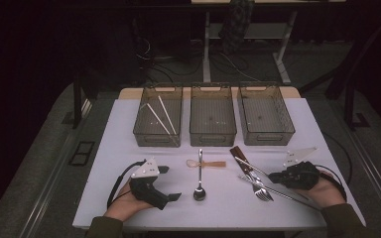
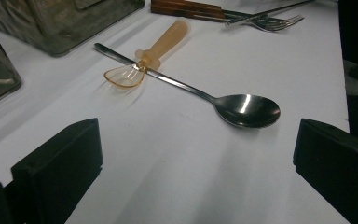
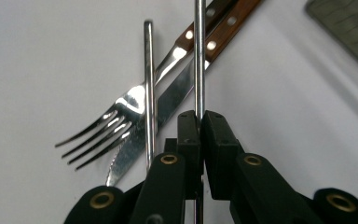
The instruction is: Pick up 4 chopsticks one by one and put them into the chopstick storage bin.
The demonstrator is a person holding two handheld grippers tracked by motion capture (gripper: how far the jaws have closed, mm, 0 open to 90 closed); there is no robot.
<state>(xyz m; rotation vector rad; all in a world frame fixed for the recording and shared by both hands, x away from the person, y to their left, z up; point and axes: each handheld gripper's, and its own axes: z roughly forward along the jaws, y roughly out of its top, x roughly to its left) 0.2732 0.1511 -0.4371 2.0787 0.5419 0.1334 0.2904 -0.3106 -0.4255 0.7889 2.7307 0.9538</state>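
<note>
Chopstick (image 3: 199,56) of metal, a thin straight rod, is what the right gripper (image 3: 200,122) has clamped: its two black jaws stand almost together, with the rod pinched between the tips. In the right gripper view the rod's long axis runs straight ahead from the jaws, in line with them, over the brown-handled knife (image 3: 177,93). A second chopstick (image 3: 148,88) lies just beside it, nearly parallel, across the fork (image 3: 116,121). In the high view this cutlery pile lies on the right part of the table (image 1: 129,148), just left of the right gripper (image 1: 278,177), so that hand is much nearer. The left gripper (image 1: 171,184) rests on the near left with jaws wide and nothing between them, facing the spoon (image 2: 242,109). How far the held rod reaches behind the jaws is hidden, and whether it has left the table I cannot tell.
</note>
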